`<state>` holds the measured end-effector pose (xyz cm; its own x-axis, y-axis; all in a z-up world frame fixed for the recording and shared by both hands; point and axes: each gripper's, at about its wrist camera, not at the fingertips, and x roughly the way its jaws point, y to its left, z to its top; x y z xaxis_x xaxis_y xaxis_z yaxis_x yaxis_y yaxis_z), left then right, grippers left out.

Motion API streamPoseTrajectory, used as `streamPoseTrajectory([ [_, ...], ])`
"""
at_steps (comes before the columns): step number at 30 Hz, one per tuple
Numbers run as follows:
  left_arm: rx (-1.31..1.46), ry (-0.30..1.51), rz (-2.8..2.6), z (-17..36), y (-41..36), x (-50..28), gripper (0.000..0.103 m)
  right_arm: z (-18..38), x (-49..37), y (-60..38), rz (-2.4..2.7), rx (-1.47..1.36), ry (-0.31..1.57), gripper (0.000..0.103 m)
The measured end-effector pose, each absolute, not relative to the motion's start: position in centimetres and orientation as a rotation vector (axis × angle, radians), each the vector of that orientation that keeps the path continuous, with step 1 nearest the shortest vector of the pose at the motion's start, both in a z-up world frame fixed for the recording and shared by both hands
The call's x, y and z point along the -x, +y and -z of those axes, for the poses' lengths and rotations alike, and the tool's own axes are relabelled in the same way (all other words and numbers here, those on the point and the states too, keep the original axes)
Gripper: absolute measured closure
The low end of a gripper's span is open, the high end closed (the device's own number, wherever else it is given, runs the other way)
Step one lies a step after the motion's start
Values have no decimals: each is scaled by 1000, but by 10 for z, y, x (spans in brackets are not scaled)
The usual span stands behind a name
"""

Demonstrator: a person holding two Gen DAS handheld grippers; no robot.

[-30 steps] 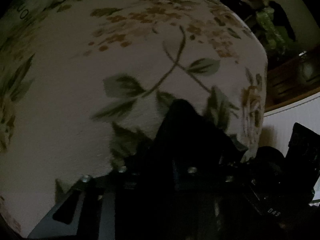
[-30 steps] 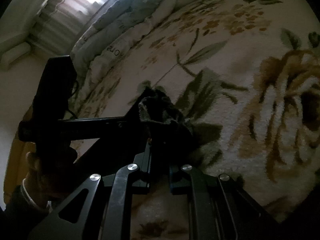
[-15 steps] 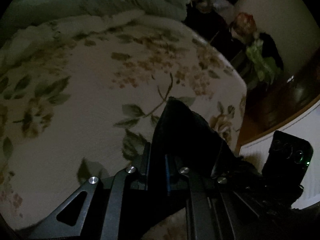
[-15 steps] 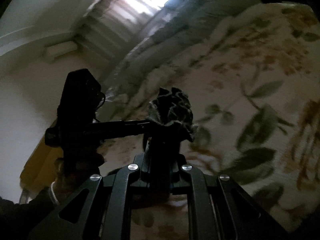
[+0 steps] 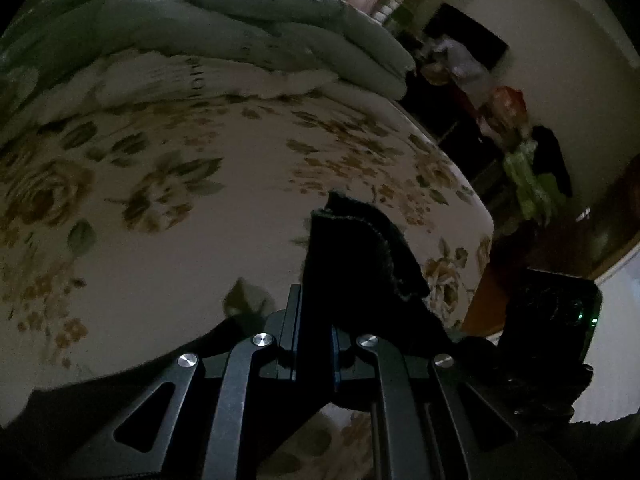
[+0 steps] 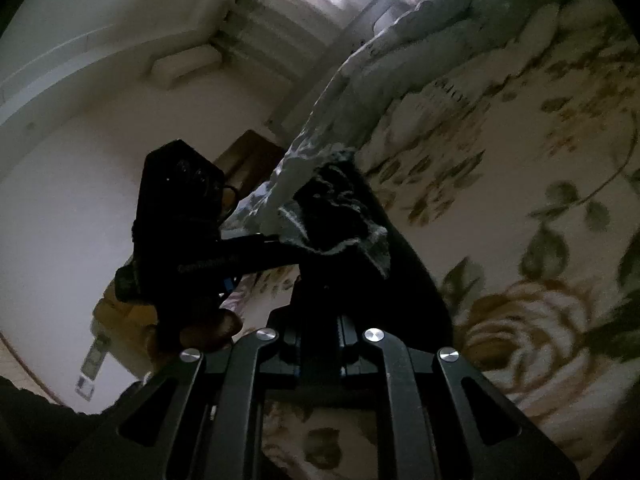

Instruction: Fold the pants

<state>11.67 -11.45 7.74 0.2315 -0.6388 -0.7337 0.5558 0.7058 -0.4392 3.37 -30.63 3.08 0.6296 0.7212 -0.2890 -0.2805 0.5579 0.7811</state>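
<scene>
— Left wrist view: left tool (image 5: 314,320) pinching a bunched edge of the black pants (image 5: 360,256), jaws pressed tight on cloth. Raised above the floral bed (image 5: 160,240).

— Right wrist view: same for the right tool (image 6: 318,312), clamped on another gathered edge of dark fabric, frayed hem fanning out above the jaws. Other tool visible at left, gripped by a hand (image 6: 200,330).

— Beyond the pants?

— Folded grey-green quilts (image 5: 240,24) stacked at the far end of the bed. Curtained window (image 6: 304,12) lit at far top.

— Lighting dim; fabric detail hard to read.
</scene>
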Motion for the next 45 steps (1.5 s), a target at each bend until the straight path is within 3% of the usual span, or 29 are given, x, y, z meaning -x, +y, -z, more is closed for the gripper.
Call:
streamPoseTrajectory([
  [9,194,1089,723,-45,-58,-106,93,-8,-42,-267,-701,-729,754,89],
  [11,210,1104,700,-35,-48,-104,98,0,-43,-259,-706,-713,782,89],
  [27,332,1209,494,36,24,-85,97,41,-54,-198,-702,-541,996,85],
  [29,353,1208,474,37,31,-82,97,42,-54,-196,-706,-533,1007,78],
  [31,385,1206,456,37,41,-78,97,42,-54,-194,-728,-537,1011,64],
  [36,421,1187,399,33,63,-67,97,35,-51,-183,-744,-481,1006,58],
  [42,452,1158,323,23,89,-52,89,20,-48,-170,-785,-447,985,58],
  [45,482,1148,274,20,105,-42,77,7,-48,-162,-805,-428,961,58],
])
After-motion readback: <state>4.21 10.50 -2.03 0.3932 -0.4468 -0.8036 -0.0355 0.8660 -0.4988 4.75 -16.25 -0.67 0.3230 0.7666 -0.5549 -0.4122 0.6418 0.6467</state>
